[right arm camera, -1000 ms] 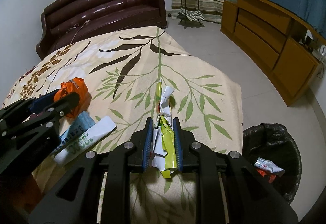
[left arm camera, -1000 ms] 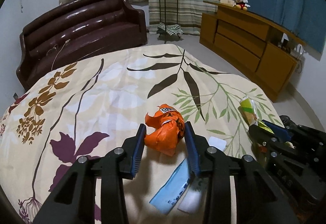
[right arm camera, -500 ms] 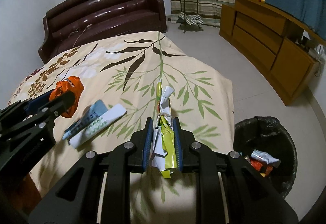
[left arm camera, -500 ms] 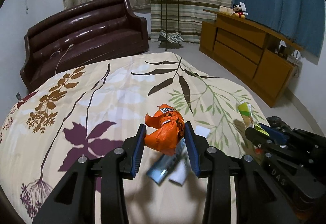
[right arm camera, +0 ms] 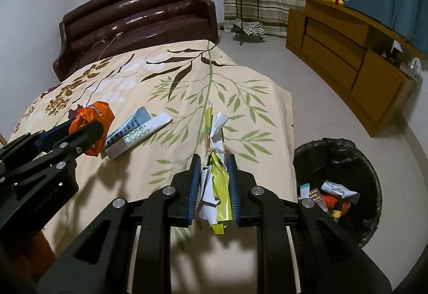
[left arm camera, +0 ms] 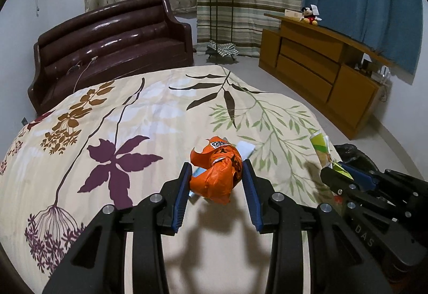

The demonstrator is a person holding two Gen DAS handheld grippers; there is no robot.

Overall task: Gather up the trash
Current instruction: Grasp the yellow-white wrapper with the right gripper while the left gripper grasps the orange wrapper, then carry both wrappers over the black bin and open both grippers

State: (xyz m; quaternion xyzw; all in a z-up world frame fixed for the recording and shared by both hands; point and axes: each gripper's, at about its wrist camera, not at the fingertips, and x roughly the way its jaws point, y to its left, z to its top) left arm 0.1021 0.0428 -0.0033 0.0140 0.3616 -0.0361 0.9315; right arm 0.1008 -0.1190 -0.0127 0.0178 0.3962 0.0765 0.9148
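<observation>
My left gripper is shut on a crumpled orange wrapper and holds it above the floral bedspread; it also shows in the right wrist view. My right gripper is shut on a green and white paper bundle tied with string, above the bed's right edge; the bundle also shows in the left wrist view. A blue packet and a white packet lie on the bedspread between the grippers. A black-lined trash bin with several pieces of trash stands on the floor to the right.
A dark brown sofa stands beyond the bed. A wooden cabinet with a Mickey toy lines the right wall. A plant stand stands by the curtains. Grey floor lies between bed and cabinet.
Both grippers have risen and pulled back from the bed with their trash held. The blue and white packets stay on the bedspread. More of the trash bin shows at right.
</observation>
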